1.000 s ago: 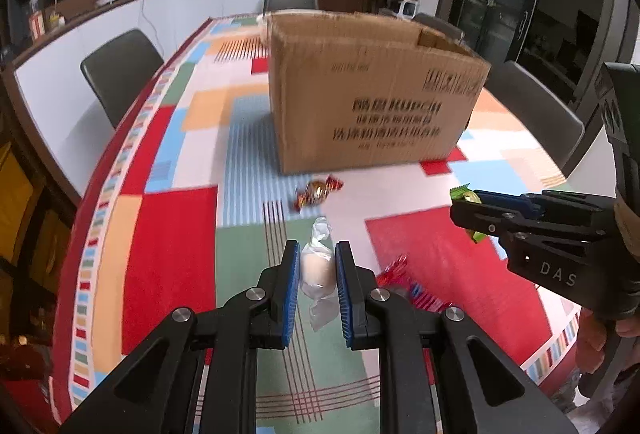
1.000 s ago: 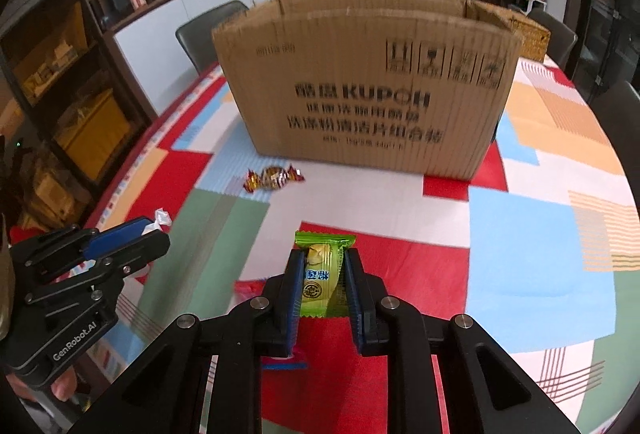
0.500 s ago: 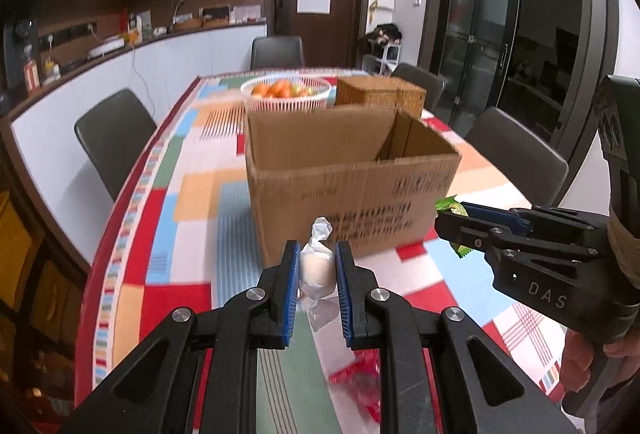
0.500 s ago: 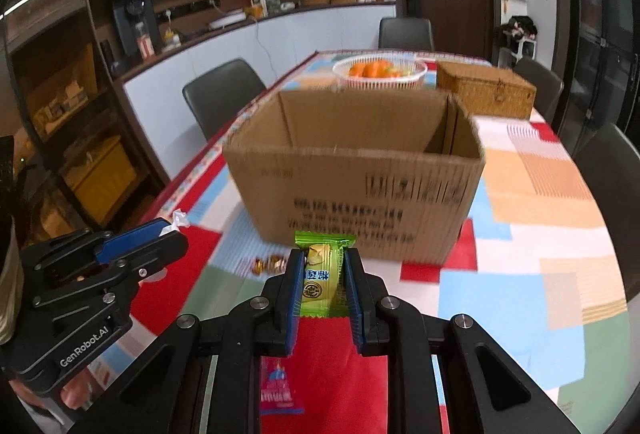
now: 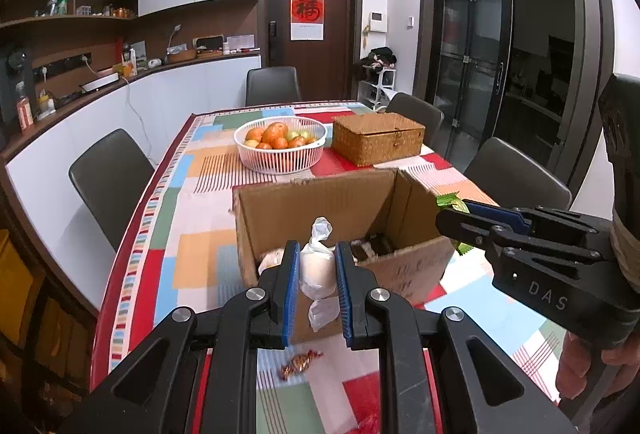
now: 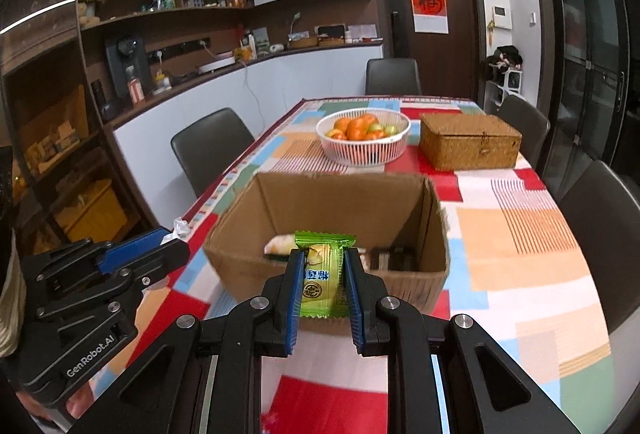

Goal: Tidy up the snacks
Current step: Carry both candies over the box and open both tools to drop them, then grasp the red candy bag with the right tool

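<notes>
On the long table with the patchwork-coloured cloth (image 6: 520, 234) stands an open brown cardboard box (image 5: 344, 210), its top flaps folded away, with a few wrapped snacks lying on its floor. Behind the box sit a white slatted plastic basket of oranges (image 5: 280, 148) and, just beside that, a lidded woven wicker box (image 5: 378, 138). Dark padded chairs (image 5: 108, 174) line the table's sides. Raised at the box's near rim, the left gripper (image 5: 318, 286) pinches a white twist-wrapped candy (image 5: 318, 266) between its blue pads. Alongside, the right gripper (image 6: 322, 284) is closed on a flat green snack packet (image 6: 324, 274), held upright before the box's near wall. Down on the cloth, in front of the box, lies a small gold-and-red wrapped candy (image 5: 300, 364).
</notes>
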Motion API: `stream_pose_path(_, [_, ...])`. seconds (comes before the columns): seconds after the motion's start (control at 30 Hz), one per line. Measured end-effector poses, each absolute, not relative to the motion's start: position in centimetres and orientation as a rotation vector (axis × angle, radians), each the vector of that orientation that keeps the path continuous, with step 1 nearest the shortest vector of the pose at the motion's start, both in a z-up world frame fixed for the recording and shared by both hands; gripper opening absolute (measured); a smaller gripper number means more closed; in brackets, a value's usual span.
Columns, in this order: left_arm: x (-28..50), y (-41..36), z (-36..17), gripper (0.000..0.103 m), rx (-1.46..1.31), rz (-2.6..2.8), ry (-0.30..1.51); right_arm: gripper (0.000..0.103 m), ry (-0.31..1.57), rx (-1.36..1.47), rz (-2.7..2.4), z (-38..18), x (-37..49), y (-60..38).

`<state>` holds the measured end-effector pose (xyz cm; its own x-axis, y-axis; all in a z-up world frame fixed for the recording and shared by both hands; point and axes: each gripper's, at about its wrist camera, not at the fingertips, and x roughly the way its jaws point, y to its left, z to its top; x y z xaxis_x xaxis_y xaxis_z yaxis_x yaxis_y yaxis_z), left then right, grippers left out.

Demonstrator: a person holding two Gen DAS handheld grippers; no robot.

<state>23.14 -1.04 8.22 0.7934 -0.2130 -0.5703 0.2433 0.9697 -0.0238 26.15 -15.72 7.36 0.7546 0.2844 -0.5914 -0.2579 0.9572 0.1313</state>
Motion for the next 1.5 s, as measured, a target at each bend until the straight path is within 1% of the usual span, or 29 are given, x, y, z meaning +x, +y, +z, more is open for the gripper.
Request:
stream_pose_path(0.23, [26.6, -1.7, 8.6, 0.019, 0.033, -0.273, 0.64, 0.021, 0.631, 0.035, 0.298, 8.1, 28.7, -15.8])
stream_pose_path(0.47, [30.5, -2.2, 8.2, 0.019, -0.005, -0.272, 0.68, 0.021, 0.674, 0.051, 0.282, 7.5, 32.1, -16.2])
stream_pose_path(0.53, [31.3, -2.0, 8.1, 0.025, -0.032, -0.271, 0.693, 0.021, 0.682, 0.062, 0.277, 7.3, 32.8, -16.4])
stream_pose_path(0.6, [31.5, -1.8, 8.1, 0.034, -0.043, -0.246, 0.691, 0.023, 0.687, 0.08, 0.266, 7.3, 33.4, -16.5])
stream_pose_path(0.63, [31.4, -1.8, 8.3, 0.037, -0.039, -0.238, 0.684, 0.03, 0.691, 0.101, 0.261, 7.4, 33.7, -16.7])
stream_pose_path(0.67, [31.0, -1.7, 8.4, 0.044, -0.03, -0.222, 0.675, 0.04, 0.692, 0.118, 0.266, 7.5, 33.8, -16.8])
stream_pose_path(0.7, [30.7, -1.5, 8.4, 0.046, -0.025, -0.216, 0.667, 0.043, 0.693, 0.131, 0.269, 7.5, 33.8, -16.9])
stream_pose_path(0.77, [30.0, -1.3, 8.6, 0.048, -0.013, -0.207, 0.657, 0.043, 0.68, 0.131, 0.262, 7.7, 33.5, -16.9])
stream_pose_path(0.8, [29.3, -1.1, 8.7, 0.052, 0.0, -0.193, 0.654, 0.043, 0.675, 0.118, 0.262, 7.8, 33.2, -16.7])
stream_pose_path(0.9, [27.7, -0.5, 8.6, 0.056, 0.014, -0.175, 0.643, 0.044, 0.674, 0.088, 0.271, 7.7, 32.1, -16.1])
stream_pose_path(0.97, [26.8, -0.1, 8.5, 0.059, 0.025, -0.171, 0.643, 0.048, 0.682, 0.074, 0.279, 7.5, 31.2, -15.7])
stream_pose_path(1.03, [25.5, 0.3, 8.4, 0.059, 0.031, -0.175, 0.646, 0.049, 0.681, 0.062, 0.289, 7.3, 30.1, -15.3])
stream_pose_path(1.3, [20.4, 2.0, 8.2, 0.068, 0.043, -0.128, 0.63, 0.049, 0.711, 0.016, 0.344, 6.2, 25.9, -13.3])
stream_pose_path(1.37, [19.2, 2.4, 7.8, 0.07, 0.053, -0.116, 0.63, 0.056, 0.722, 0.005, 0.348, 5.9, 25.0, -12.9])
stream_pose_path(1.4, [18.6, 2.7, 7.6, 0.072, 0.054, -0.116, 0.636, 0.057, 0.729, -0.003, 0.353, 5.7, 24.4, -12.6])
stream_pose_path(1.5, [17.0, 3.3, 6.5, 0.072, 0.057, -0.112, 0.661, 0.057, 0.745, -0.027, 0.365, 5.1, 22.9, -11.9])
